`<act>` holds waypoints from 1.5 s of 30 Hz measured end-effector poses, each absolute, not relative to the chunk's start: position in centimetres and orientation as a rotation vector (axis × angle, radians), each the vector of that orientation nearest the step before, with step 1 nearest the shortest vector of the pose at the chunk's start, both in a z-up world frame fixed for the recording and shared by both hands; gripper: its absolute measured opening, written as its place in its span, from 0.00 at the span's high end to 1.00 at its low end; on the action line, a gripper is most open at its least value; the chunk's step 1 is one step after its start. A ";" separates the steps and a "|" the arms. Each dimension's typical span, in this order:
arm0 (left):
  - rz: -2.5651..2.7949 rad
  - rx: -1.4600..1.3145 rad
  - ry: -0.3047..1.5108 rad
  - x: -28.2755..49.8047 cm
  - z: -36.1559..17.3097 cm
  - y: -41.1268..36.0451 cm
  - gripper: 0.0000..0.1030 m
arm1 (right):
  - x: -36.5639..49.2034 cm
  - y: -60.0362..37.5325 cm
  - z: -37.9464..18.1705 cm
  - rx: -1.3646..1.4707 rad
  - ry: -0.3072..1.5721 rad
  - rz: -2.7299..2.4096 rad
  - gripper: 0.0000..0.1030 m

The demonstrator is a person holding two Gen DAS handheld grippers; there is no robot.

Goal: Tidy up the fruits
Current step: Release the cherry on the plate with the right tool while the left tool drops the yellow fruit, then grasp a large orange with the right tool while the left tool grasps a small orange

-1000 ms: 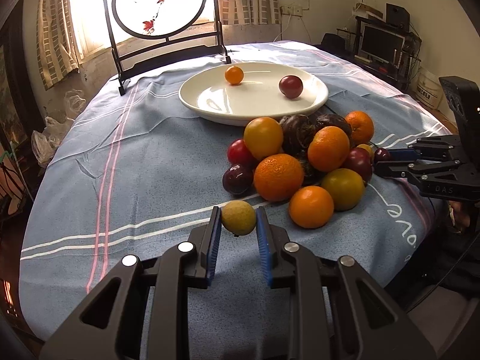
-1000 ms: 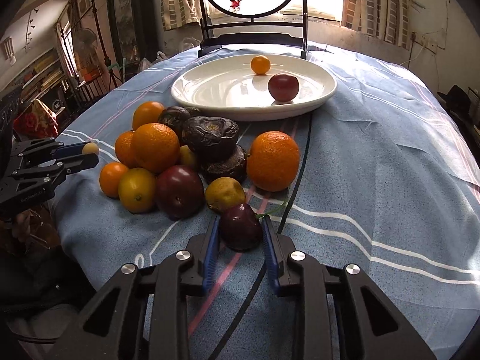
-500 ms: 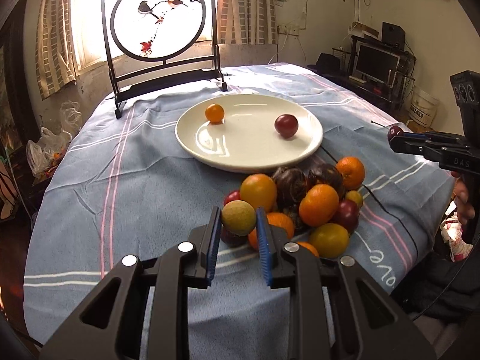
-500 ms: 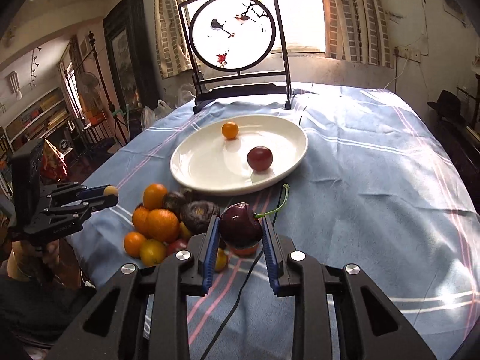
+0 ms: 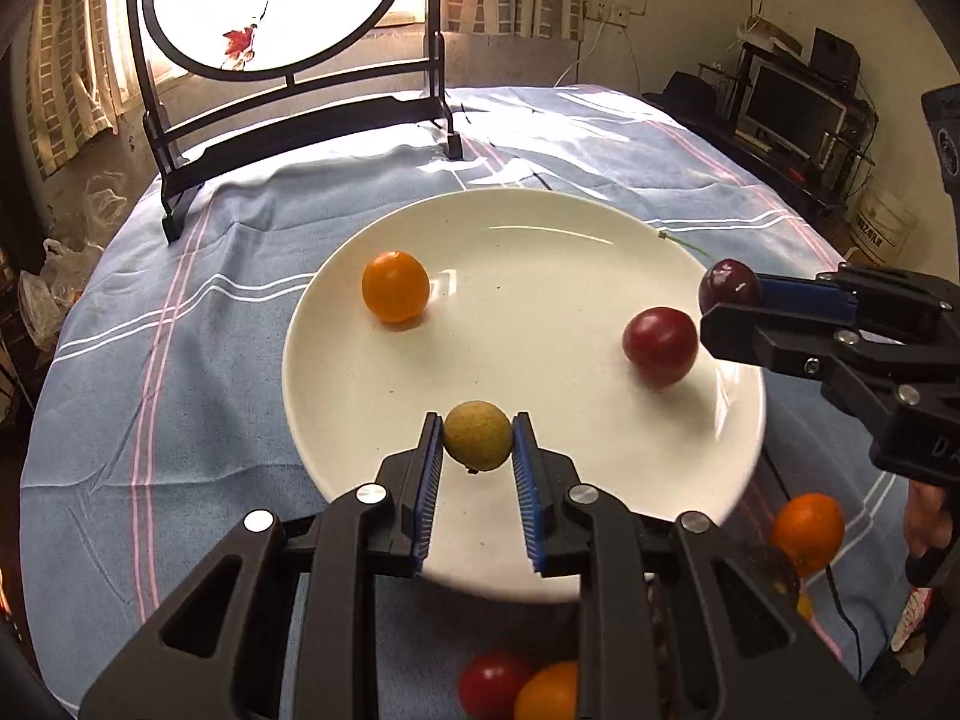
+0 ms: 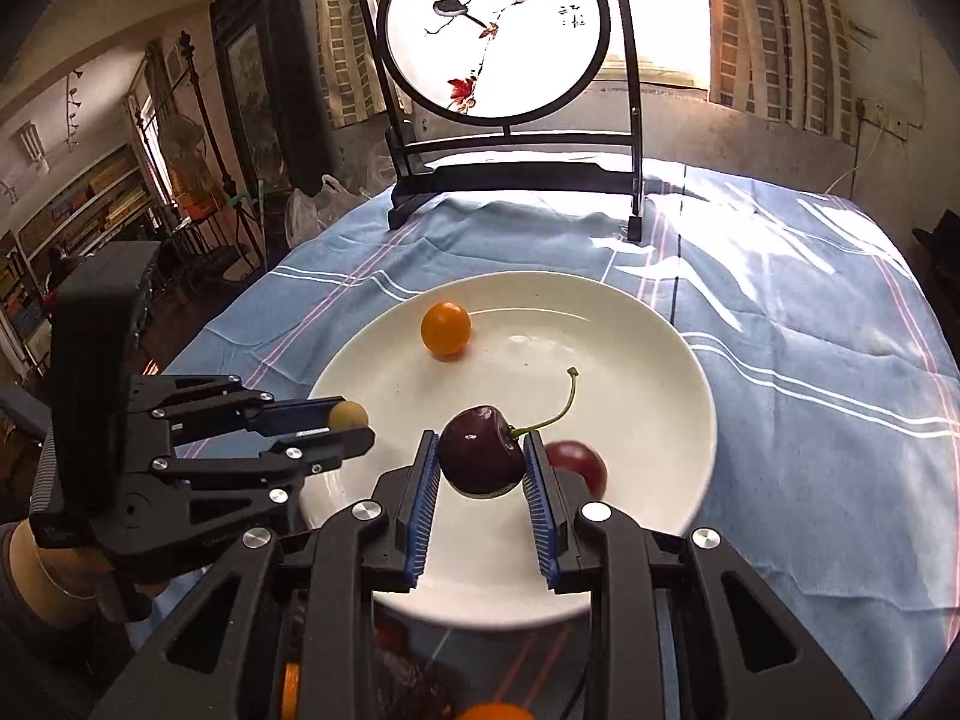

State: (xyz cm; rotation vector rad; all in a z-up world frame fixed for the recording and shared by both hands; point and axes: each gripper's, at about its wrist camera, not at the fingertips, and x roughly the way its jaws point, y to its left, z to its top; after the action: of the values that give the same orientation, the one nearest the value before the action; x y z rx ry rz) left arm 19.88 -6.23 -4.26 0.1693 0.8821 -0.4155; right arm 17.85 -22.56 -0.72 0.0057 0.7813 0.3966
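A white plate [image 5: 528,576] [image 6: 660,540] lies on the blue striped tablecloth and holds a small orange fruit [image 5: 395,286] [image 6: 446,328] and a dark red plum [image 5: 660,346] [image 6: 579,463]. My left gripper [image 5: 477,450] [image 6: 354,425] is shut on a small yellow-green fruit [image 5: 477,443] [image 6: 349,414] above the plate's near rim. My right gripper [image 6: 482,461] [image 5: 723,300] is shut on a dark cherry [image 6: 482,450] [image 5: 726,285] with a green stem, above the plate's right side.
The remaining fruit pile lies below the grippers: an orange [image 5: 807,531], a red fruit [image 5: 489,684] and another orange [image 5: 546,693]. A black-framed round bird screen [image 5: 288,30] [image 6: 498,36] stands at the table's far edge. A black cable [image 5: 840,600] runs across the cloth at the right.
Both grippers have moved forward from over the fruit pile to over the plate, each still holding its fruit. The pile has dropped to the bottom edge of both views.
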 end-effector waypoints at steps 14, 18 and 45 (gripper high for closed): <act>-0.427 0.230 0.758 8.8 -2.9 -2.1 0.29 | 9.3 -25.5 -1.3 0.032 0.740 0.315 0.52; -0.475 0.288 0.746 3.2 -4.0 -1.7 0.31 | 5.4 -27.2 -2.4 0.068 0.741 0.293 0.52; -0.530 0.201 0.768 0.0 -6.9 -2.5 0.64 | 2.0 -27.3 -5.2 0.087 0.798 0.295 0.52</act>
State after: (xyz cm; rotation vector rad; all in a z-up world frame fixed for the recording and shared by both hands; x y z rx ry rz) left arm 0.03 -2.53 -6.90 0.2011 0.7685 -0.5304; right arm 1.97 -27.28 -5.23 0.0874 0.7977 0.2953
